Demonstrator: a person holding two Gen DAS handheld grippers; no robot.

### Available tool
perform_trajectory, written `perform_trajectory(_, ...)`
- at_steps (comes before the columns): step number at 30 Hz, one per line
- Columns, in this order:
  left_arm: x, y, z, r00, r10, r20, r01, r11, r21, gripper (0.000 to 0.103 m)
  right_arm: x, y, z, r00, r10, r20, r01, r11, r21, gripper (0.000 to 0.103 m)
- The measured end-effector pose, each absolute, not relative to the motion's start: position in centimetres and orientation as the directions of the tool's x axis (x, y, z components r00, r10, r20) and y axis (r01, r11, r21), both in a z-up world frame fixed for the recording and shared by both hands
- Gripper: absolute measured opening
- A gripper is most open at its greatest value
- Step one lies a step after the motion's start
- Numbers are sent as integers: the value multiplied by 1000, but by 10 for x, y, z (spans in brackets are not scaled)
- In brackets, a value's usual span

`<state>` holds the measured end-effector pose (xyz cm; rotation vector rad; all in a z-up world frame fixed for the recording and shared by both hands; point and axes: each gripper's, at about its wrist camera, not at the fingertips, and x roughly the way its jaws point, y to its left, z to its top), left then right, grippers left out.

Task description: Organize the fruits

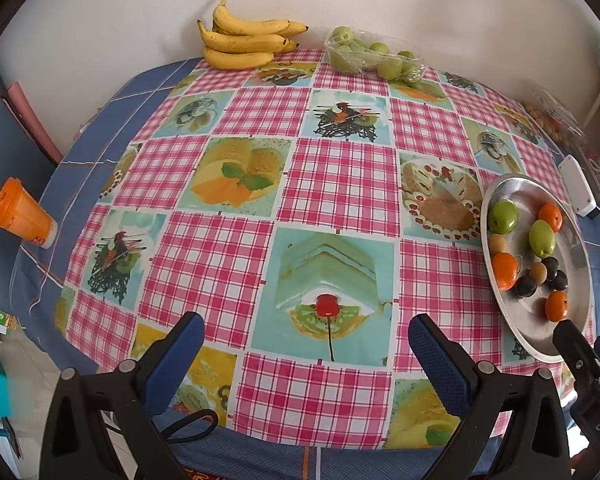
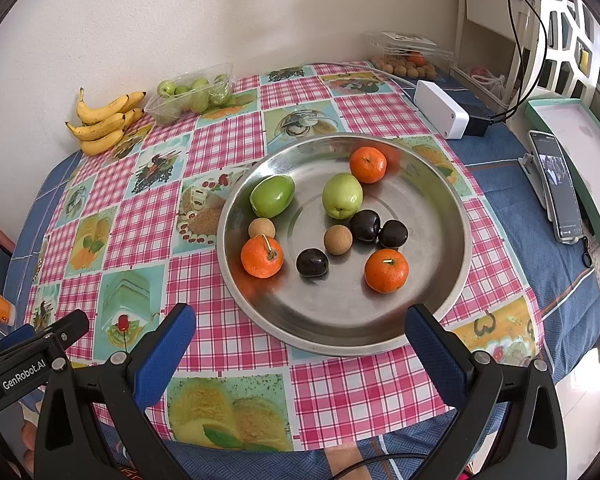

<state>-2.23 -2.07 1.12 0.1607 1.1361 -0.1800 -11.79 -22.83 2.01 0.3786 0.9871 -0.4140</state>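
Both the left gripper point(image 1: 306, 350) and right gripper point(image 2: 300, 334) hover wide open and empty near a round steel tray point(image 2: 440, 200) holding mixed, unsorted fruit, sorting apparently pending.

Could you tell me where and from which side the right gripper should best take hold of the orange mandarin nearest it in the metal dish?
Probably across the widest middle of the round orange mandarin, coming from above. It sits stem-up with bare steel dish around it, and the open right gripper faces it over the near rim.
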Motion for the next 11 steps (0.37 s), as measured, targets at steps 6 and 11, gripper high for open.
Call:
perform_trajectory(6, -22, -21, 10, 413, -48, -909, 224, 973, 50, 103, -118, -227, 19, 483, -161, -860, 499, 859, 119, 103)
perform_trajectory(11, -22, -20, 11, 413, -53, -909, 222, 974, 44, 103, -118, -227, 18, 483, -161, -861, 499, 858, 120, 103)
